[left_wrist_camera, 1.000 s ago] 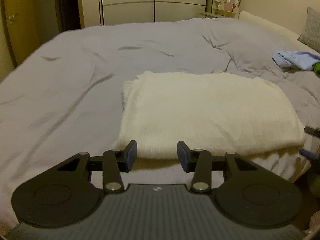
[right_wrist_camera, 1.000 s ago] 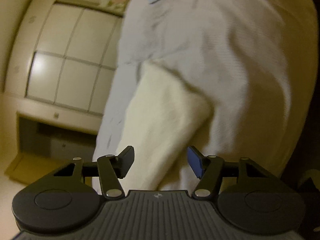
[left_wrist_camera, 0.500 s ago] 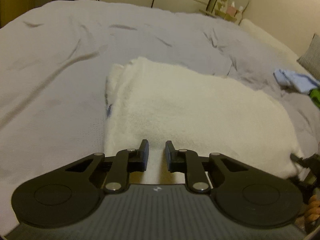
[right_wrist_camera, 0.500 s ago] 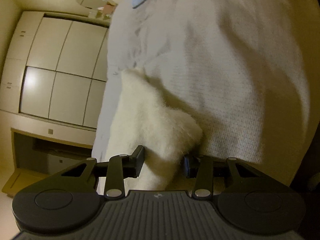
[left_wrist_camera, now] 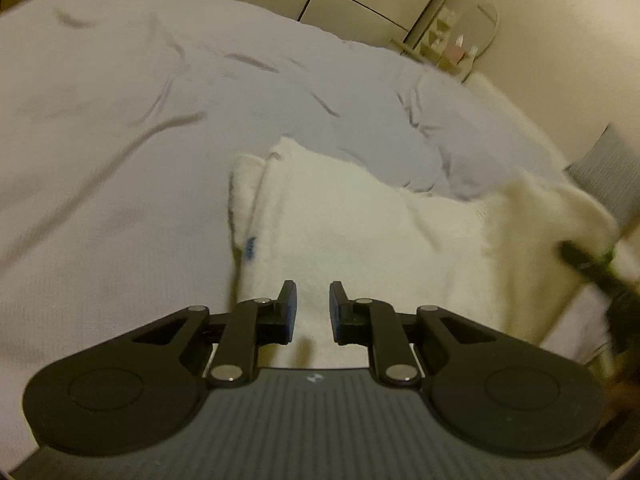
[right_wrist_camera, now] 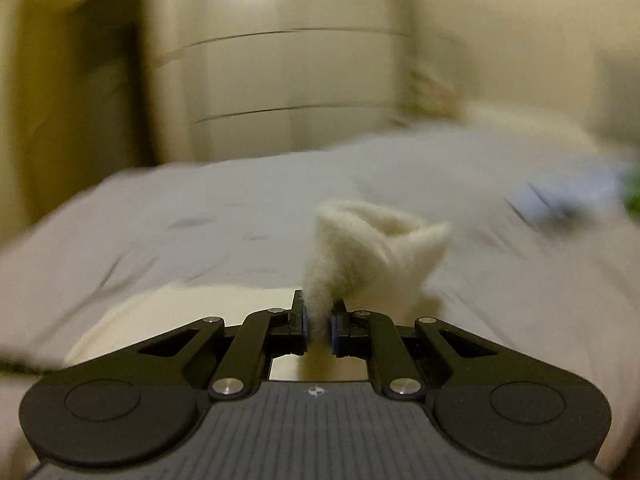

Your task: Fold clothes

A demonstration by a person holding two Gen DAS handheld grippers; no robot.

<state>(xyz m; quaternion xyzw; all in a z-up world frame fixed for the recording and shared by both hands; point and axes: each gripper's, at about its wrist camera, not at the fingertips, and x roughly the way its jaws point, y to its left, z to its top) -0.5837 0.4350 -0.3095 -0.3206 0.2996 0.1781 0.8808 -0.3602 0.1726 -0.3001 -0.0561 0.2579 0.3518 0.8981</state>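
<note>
**Fold in progress: right tongs lifting one corner of the fleece**

The right gripper [right_wrist_camera: 318, 330] is clamping a corner of the cream fleece [left_wrist_camera: 360, 232], which is standing up in a tuft at frame center of the right view. In the left view, that raised end is showing blurred at right-center, while the rest of the fleece is lying flat at center. The left gripper [left_wrist_camera: 313, 312] is hovering at the fleece's near edge, at lower center. Its jaws are standing slightly apart with pile between them; whether they are gripping it cannot be told.

Judgement: a fold-over is in hand. The next move is calling for the lifted corner to be carried across and laid on the flat part, with edges aligned.

The grey bedspread [left_wrist_camera: 120, 120] is lying soft and creased, so it is giving under pressure. A wardrobe [right_wrist_camera: 288, 68] is occupying the upper center, and a blue garment [right_wrist_camera: 560, 200] is lying at right.
</note>
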